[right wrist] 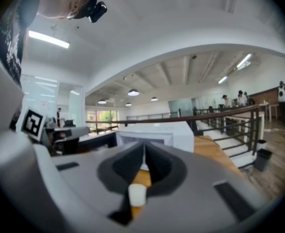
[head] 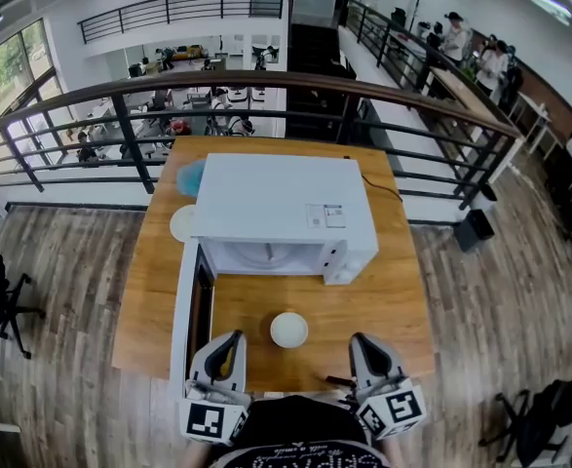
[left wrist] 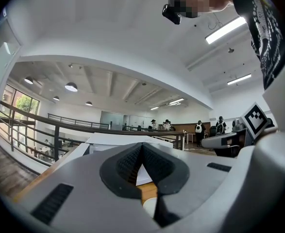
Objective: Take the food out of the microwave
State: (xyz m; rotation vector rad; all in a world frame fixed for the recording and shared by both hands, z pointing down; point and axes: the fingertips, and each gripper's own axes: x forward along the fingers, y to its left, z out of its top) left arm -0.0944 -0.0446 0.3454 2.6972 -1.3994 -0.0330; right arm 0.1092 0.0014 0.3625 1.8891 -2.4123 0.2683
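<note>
The left gripper (head: 234, 339) and the right gripper (head: 358, 340) each have a smooth light-grey shell with dark rectangular slots (left wrist: 52, 204) on top. Black ribbed pads (left wrist: 127, 161) line the jaws and edge a rounded, teardrop-shaped recess. At the near end of each gripper sits a white cube (head: 212, 420) with black square markers. The person wears a black shirt (head: 290, 435) with white print, and a small black camera (right wrist: 96, 9) on the head.

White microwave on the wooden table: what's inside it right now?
Through the open door, the white box-shaped microwave shows a pale cavity floor with a round turntable, nothing on its visible part. Its top panel covers the cavity's rear.
</note>
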